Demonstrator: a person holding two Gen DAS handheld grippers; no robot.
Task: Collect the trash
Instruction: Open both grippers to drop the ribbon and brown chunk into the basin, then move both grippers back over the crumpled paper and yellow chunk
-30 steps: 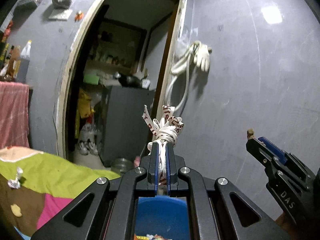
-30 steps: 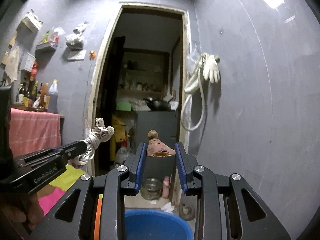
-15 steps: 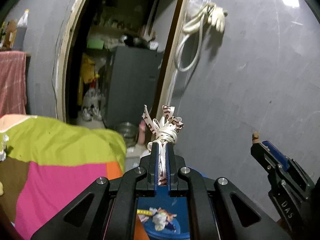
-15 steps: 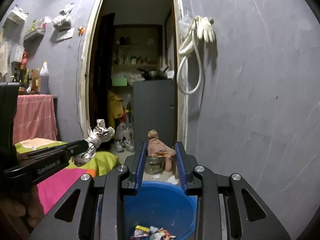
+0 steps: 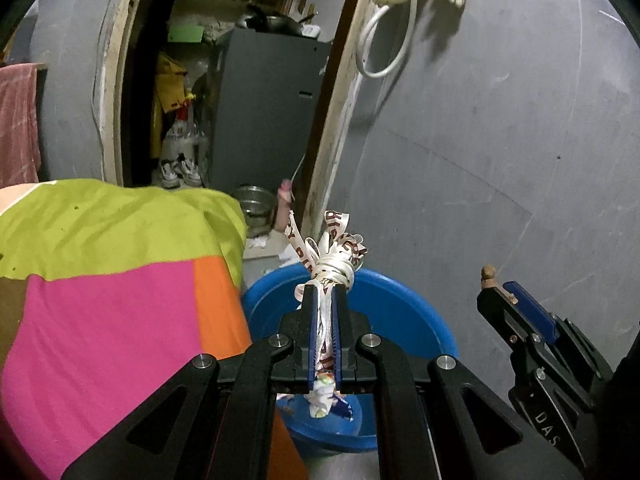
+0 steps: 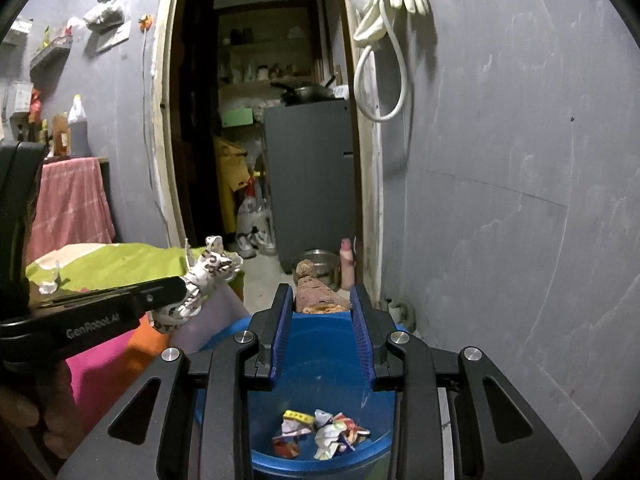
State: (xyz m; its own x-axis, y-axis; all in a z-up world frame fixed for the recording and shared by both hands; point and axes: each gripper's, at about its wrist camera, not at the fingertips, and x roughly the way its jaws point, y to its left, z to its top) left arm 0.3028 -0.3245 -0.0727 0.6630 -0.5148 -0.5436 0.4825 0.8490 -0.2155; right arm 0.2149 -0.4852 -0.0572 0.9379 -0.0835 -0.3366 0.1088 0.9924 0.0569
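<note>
My left hand-held gripper (image 5: 324,300) is clenched on a knotted white ribbon (image 5: 334,258), above the blue bucket (image 5: 404,312). My right hand-held gripper (image 6: 322,306) is grasping a brown food scrap (image 6: 316,296) over the same bucket, where crumpled wrappers (image 6: 320,434) lie at the bottom.

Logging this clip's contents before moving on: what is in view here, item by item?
Blue tub: one, blue, below both grippers.
Crumpled wrappers: several, multicoloured, inside tub.
Knotted printed wrapper: one, white and maroon, in left jaws.
Brown scrap: one, brown, in right jaws.
Bedcover: one, green, pink, orange, left.
Glove and hose: white, on wall.
Cabinet: one, grey, through doorway.
Left hand-held gripper: black and blue, shut.
Right hand-held gripper: black and blue, gripping.
</note>
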